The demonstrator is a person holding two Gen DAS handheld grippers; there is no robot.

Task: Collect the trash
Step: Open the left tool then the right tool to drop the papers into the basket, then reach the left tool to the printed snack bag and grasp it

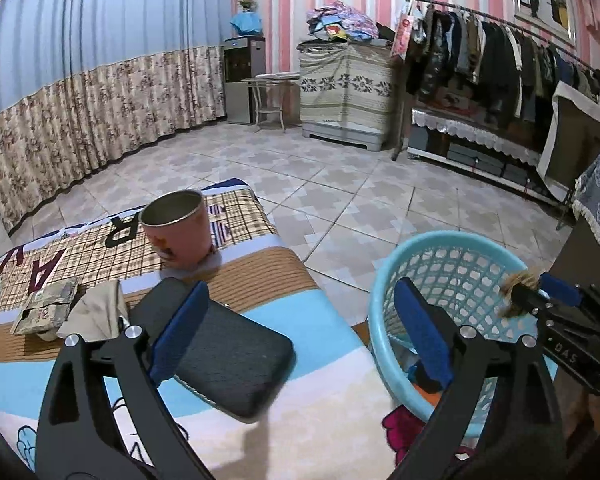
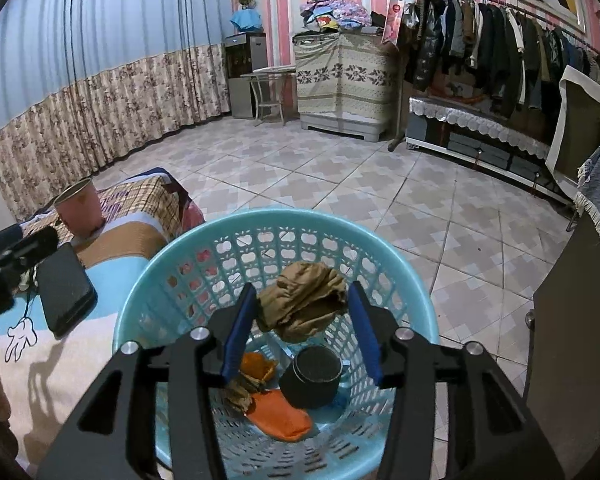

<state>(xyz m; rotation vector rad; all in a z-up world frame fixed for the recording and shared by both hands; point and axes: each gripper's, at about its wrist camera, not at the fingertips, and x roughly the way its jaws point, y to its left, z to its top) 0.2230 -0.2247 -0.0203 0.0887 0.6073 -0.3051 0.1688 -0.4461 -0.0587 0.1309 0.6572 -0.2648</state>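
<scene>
My right gripper (image 2: 302,292) hovers over the light-blue basket (image 2: 280,220). A crumpled brown paper wad (image 2: 304,304) sits between its blue pads, with a slight gap on the right side, so the jaws stand open around it. In the basket lie an orange scrap (image 2: 280,416), a black cylinder (image 2: 312,376) and another brown crumple (image 2: 240,392). My left gripper (image 1: 300,292) is wide open and empty above the table edge, beside the basket (image 1: 384,292). A flattened brown packet (image 1: 44,308) and a crumpled beige paper (image 1: 96,312) lie on the table, left of it.
A pink metal cup (image 1: 178,232) and a black flat device (image 1: 228,360) rest on the patterned tablecloth (image 1: 320,400). A dark cabinet (image 2: 572,320) stands right of the basket. Tiled floor (image 2: 340,184) stretches back to a clothes rack (image 2: 500,40) and a covered cabinet (image 2: 340,80).
</scene>
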